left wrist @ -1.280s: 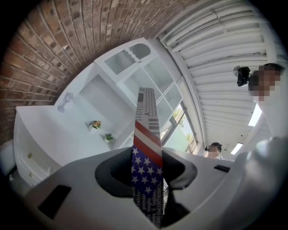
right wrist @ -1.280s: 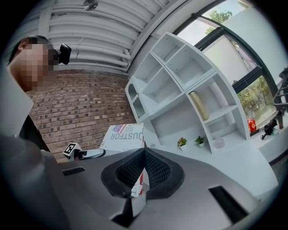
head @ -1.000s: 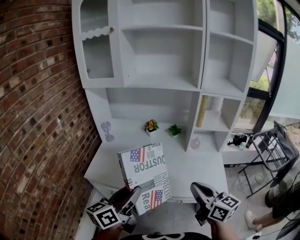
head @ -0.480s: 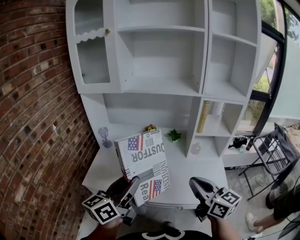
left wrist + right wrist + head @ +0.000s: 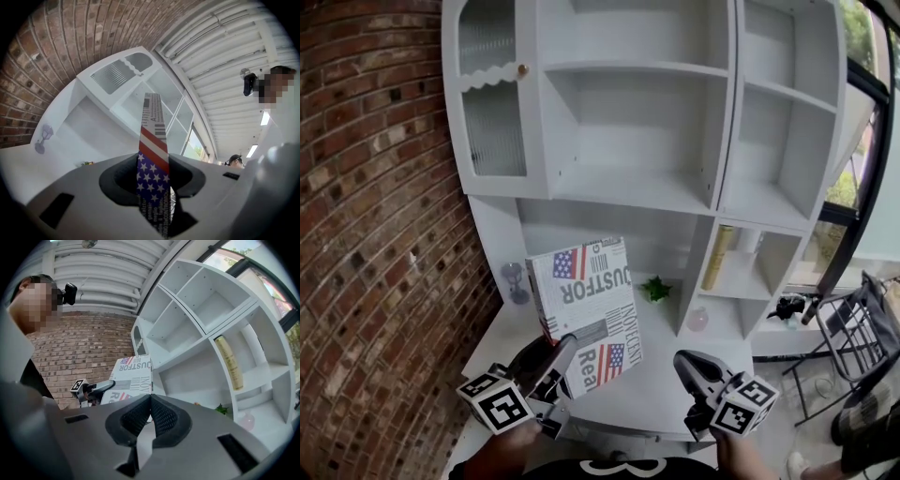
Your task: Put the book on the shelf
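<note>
— Where's the book?
— My left tongs are clamping it upright above the worktop; my right tongs are sitting closed, empty.
— Obstacles?
— A small plant is standing far, under the shelf.

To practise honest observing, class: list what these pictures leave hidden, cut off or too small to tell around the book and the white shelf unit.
- Head view: the left gripper covers the lower corner of the book.
- Left gripper view: the book shows edge-on, so its cover cannot be read.
- Head view: the ribbed glass door blurs whatever is behind it.
- Head view: the black chair is cut off by the right edge.
- Head view: the tall golden item is too small to identify.
</note>
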A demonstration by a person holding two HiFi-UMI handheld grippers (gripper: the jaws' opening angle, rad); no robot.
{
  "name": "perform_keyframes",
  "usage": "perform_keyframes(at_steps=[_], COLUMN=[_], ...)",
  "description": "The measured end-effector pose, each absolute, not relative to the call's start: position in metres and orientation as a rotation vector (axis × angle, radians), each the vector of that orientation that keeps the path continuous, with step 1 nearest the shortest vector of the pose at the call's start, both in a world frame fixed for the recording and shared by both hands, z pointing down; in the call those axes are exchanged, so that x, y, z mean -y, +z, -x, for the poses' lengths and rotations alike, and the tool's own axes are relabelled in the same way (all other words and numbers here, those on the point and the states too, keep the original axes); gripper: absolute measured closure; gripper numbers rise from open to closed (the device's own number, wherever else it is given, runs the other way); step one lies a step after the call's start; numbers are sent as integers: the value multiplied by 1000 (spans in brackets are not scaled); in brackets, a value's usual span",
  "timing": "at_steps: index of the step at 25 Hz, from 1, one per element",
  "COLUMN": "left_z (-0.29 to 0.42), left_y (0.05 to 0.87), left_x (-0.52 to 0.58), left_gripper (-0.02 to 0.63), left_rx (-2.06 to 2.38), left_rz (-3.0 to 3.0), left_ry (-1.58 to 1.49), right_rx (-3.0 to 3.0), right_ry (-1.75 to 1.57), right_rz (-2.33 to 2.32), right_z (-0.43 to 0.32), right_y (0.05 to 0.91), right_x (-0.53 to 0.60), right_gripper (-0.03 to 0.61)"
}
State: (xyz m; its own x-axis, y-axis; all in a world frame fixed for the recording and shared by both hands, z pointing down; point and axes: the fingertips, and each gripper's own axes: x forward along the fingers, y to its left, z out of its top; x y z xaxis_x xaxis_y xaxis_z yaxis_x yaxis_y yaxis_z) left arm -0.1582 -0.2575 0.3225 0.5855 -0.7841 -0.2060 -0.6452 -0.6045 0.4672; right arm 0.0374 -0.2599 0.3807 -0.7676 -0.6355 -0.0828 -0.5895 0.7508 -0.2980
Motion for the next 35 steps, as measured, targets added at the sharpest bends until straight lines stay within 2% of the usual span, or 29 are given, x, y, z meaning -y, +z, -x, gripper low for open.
perform_keyframes(at_steps=[18,35], left_z=[155,129], left_y=[206,100], left_x=[353,413], left_gripper=[460,460], left_rx=[1327,1631], left_rz=[-2603,-2899], left_ry=[-730,-692], right_rx=[-2869,-2974], right_ry=[-215,-120], right_rz=[817,813], right_z=[-48,-36], right_y=[337,344], right_x=[362,396], right_gripper=[568,568])
